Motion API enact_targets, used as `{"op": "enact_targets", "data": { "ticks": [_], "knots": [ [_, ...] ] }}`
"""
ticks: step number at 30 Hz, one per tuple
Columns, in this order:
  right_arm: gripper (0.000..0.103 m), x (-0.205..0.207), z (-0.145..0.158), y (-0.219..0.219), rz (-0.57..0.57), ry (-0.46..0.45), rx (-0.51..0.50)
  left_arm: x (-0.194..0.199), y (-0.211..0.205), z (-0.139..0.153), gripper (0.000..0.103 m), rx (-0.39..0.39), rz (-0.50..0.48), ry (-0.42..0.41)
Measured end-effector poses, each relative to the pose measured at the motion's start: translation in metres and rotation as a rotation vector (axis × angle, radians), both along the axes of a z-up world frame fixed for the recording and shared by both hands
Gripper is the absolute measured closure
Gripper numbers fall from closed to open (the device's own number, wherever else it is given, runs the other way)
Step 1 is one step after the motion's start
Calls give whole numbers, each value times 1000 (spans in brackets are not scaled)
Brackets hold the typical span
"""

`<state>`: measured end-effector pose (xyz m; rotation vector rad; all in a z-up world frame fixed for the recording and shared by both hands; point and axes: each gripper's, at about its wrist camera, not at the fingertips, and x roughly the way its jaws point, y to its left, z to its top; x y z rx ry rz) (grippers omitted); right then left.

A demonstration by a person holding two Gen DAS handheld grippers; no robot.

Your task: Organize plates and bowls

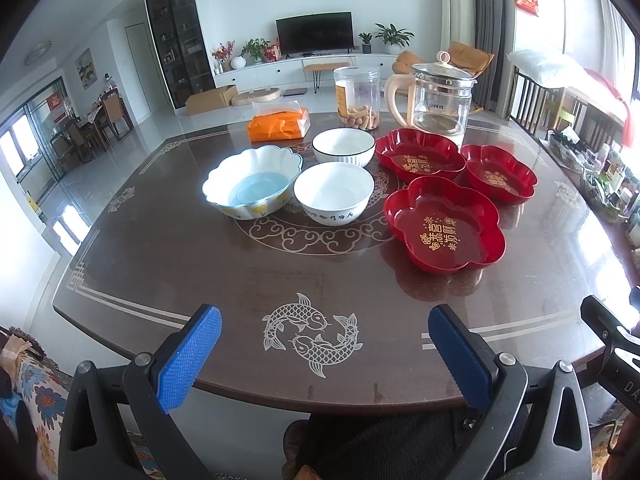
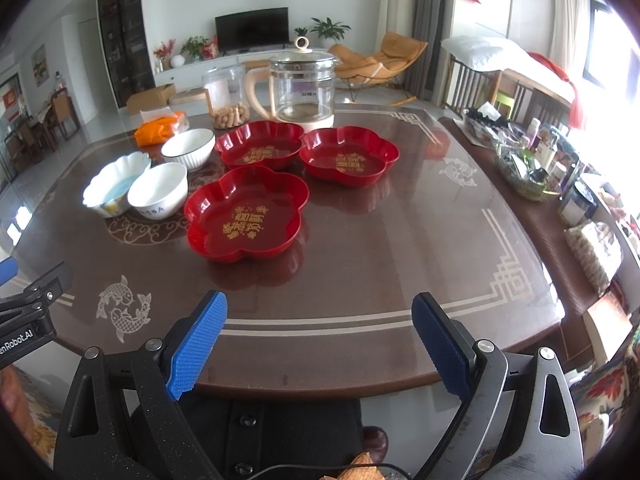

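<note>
Brown table (image 1: 224, 276) carries three red plates (image 1: 442, 226) right of centre, scalloped bowl (image 1: 252, 182) and two white bowls (image 1: 334, 192) left of them, glass kettle (image 1: 440, 100) at far edge; left gripper (image 1: 324, 354) and right gripper (image 2: 320, 344) over near edge, both wide open, holding nothing

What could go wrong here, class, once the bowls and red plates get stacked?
1. The scalloped bowl has a wavy rim and may sit unevenly in a stack with the plain white bowl.
2. The glass kettle stands right behind the far red plate; a reach there could knock it.
3. The table looks glossy, so dishes may slide when nudged.
</note>
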<state>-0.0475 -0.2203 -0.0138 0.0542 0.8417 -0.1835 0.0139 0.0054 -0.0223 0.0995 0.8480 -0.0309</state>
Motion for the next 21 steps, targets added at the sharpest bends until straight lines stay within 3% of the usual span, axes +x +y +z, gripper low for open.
{"op": "enact_targets", "data": {
  "ticks": [9, 21],
  "knots": [
    [8, -8, 0, 14, 20, -9, -11, -6, 4, -9, 0, -57, 9, 58],
    [8, -26, 13, -3, -11, -52, 25, -42, -6, 5, 0, -39, 18, -22]
  ]
}}
